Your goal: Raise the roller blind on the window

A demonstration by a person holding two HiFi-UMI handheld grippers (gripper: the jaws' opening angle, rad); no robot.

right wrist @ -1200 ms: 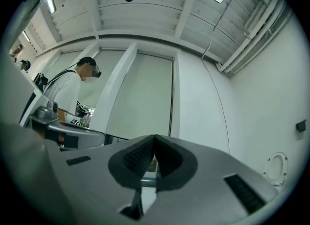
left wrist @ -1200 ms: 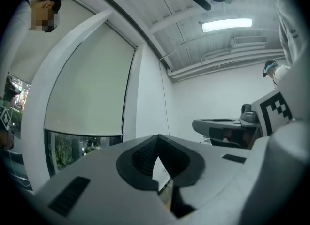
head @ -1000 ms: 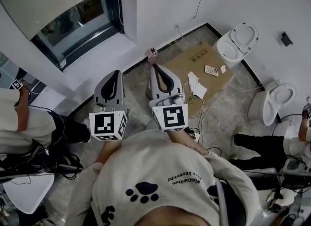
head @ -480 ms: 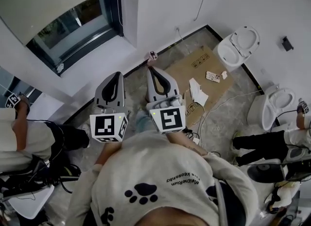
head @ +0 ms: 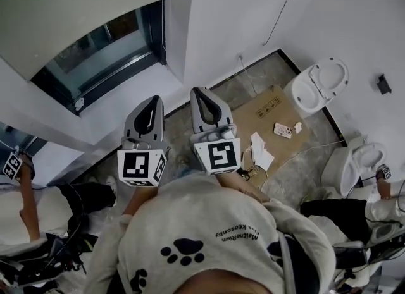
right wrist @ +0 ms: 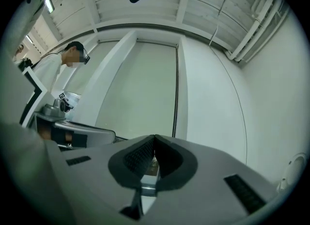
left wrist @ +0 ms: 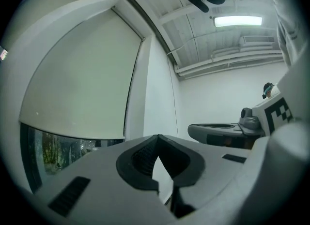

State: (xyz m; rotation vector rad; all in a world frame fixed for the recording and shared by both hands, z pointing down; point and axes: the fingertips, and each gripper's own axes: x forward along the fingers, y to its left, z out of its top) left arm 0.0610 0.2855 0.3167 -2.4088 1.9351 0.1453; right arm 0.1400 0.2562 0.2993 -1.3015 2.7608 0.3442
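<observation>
Roller blind [head: 69, 8] covers most of the window [head: 107, 52], ahead-left of both grippers, with glass showing under its hem. Probably light, floppy fabric, stiff only at the hem: grab there, or a pull cord, though I can't spot one. Left gripper [head: 152, 100] and right gripper [head: 201, 90] closed, empty. Wall pillar [head: 177, 21] hugs the blind's right edge; person [head: 25, 217] crowds the left.

The blind [head: 69, 8] runs off the head view's top edge. Bits [head: 283, 130] on the cardboard [head: 250, 119] are too small to tell. A person [head: 25, 214] is cut off at left.
</observation>
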